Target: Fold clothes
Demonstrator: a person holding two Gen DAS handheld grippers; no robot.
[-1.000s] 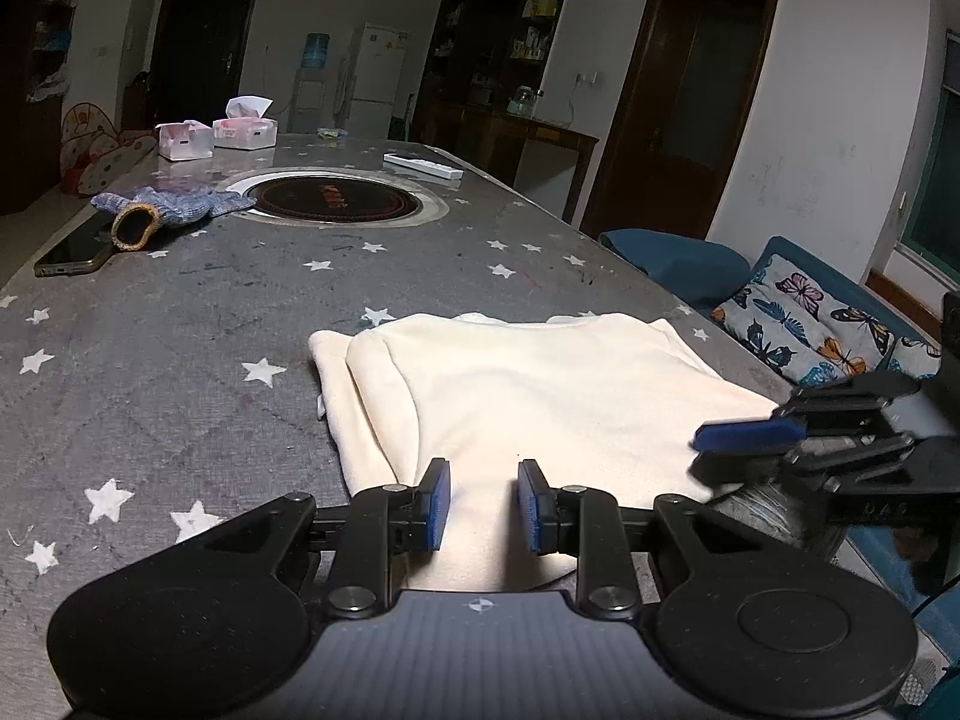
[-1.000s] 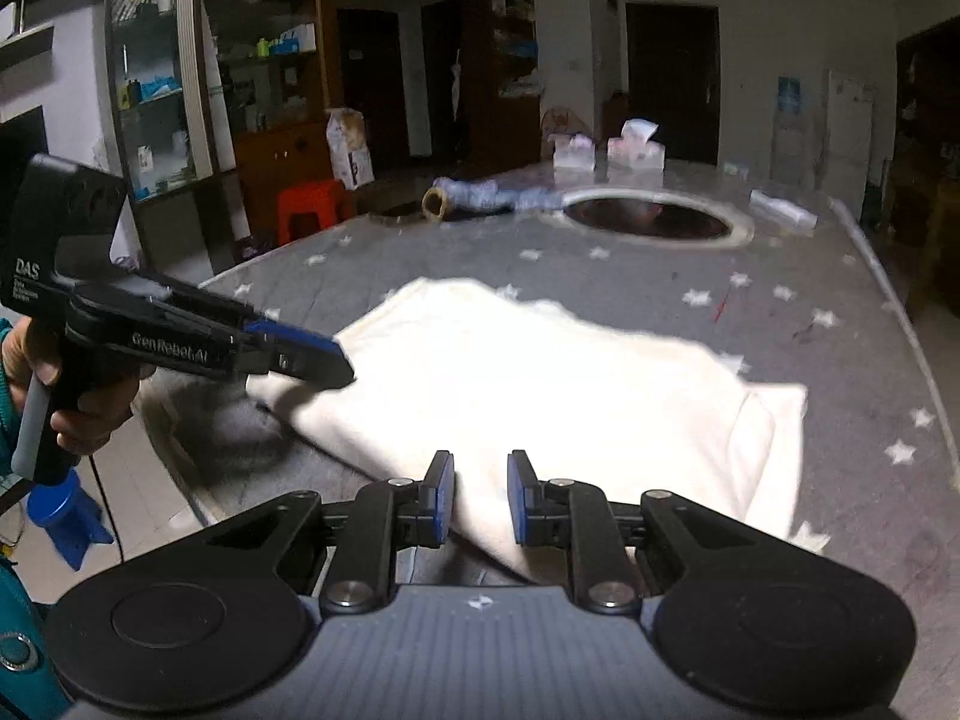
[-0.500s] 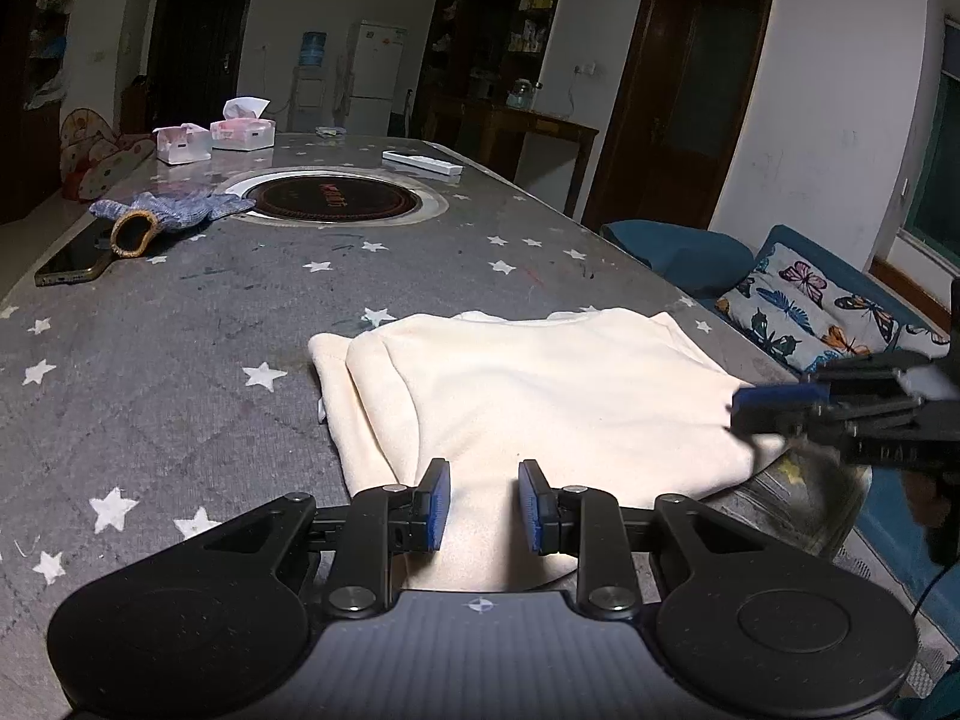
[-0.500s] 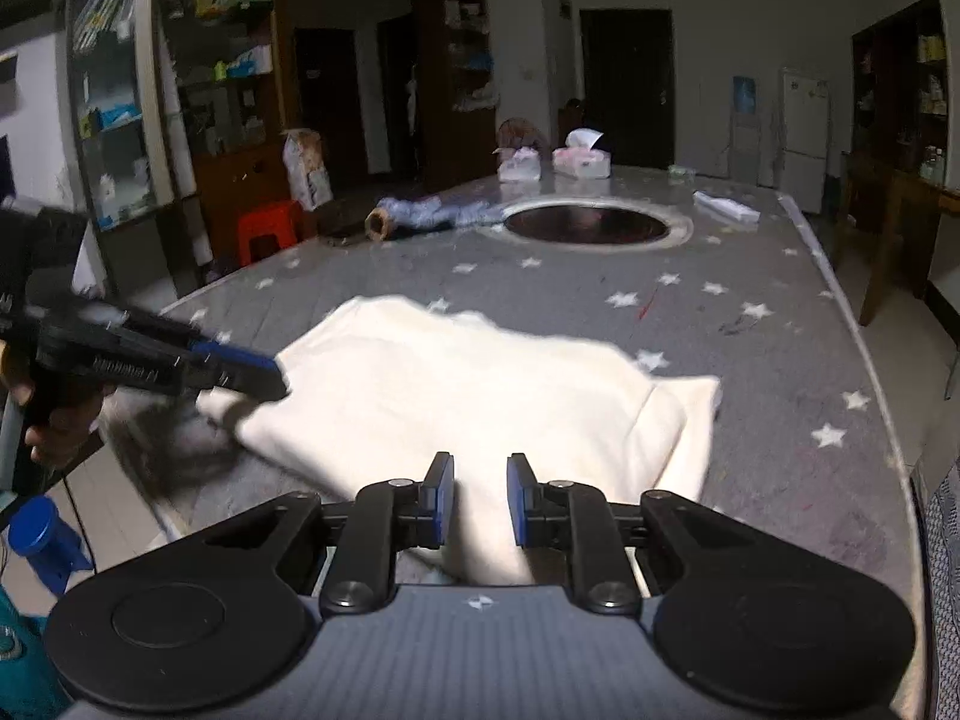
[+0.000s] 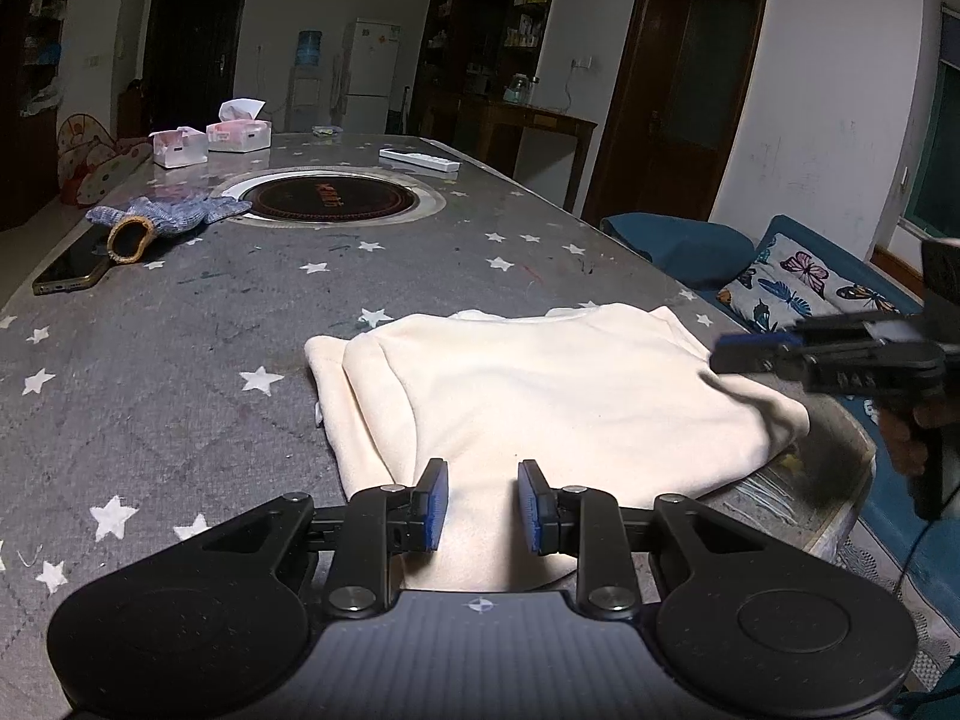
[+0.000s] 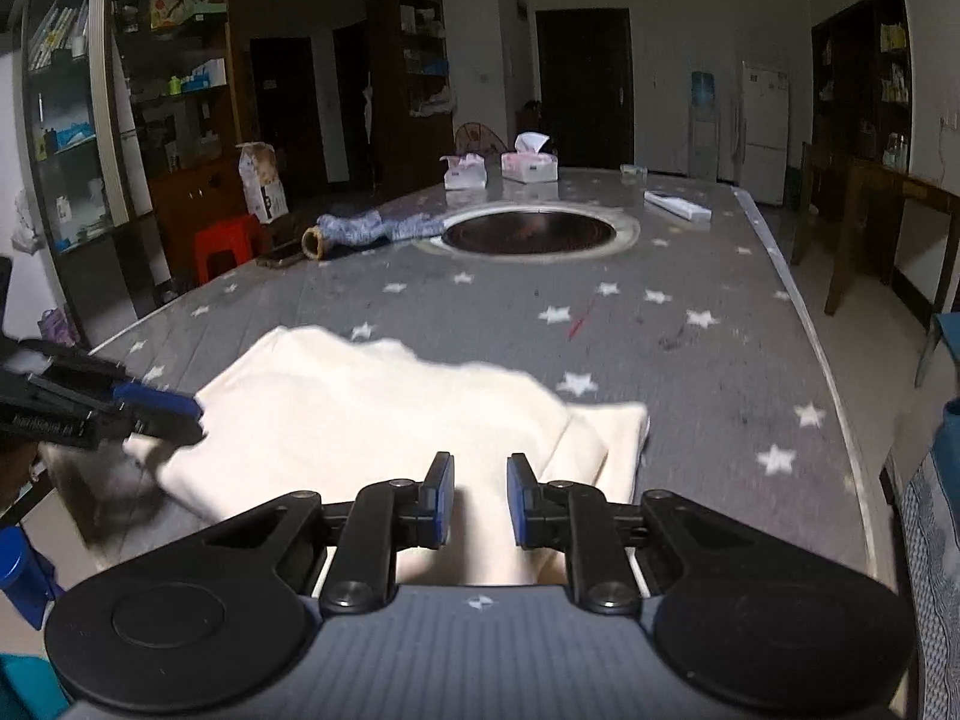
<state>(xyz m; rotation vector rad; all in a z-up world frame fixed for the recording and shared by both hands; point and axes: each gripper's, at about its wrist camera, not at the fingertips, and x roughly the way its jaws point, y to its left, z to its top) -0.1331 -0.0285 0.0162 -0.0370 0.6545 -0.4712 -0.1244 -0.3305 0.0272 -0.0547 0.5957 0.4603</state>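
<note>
While the worktop (image 5: 180, 360) carries a hob ring (image 5: 333, 202), glove (image 5: 162, 219) and phone (image 5: 69, 276), the folded garment (image 5: 540, 396) lies at its near edge. Both tongs, left (image 5: 483, 504) and right (image 6: 478, 501), stand slightly apart over it, gripping nothing. Only the right view shows a red stool (image 6: 225, 243).

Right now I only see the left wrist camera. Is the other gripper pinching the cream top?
Observer: No. In the right wrist view, the right gripper has its pads apart over the cream top, with nothing pinched.
Operator: Is anything beside the table that I can't see?
Observer: Yes, a red stool stands on the floor beside the table.
Operator: Where's my gripper from there?
Observer: The left gripper shows from the side, with its tips at a corner of the top by the table's edge.
</note>
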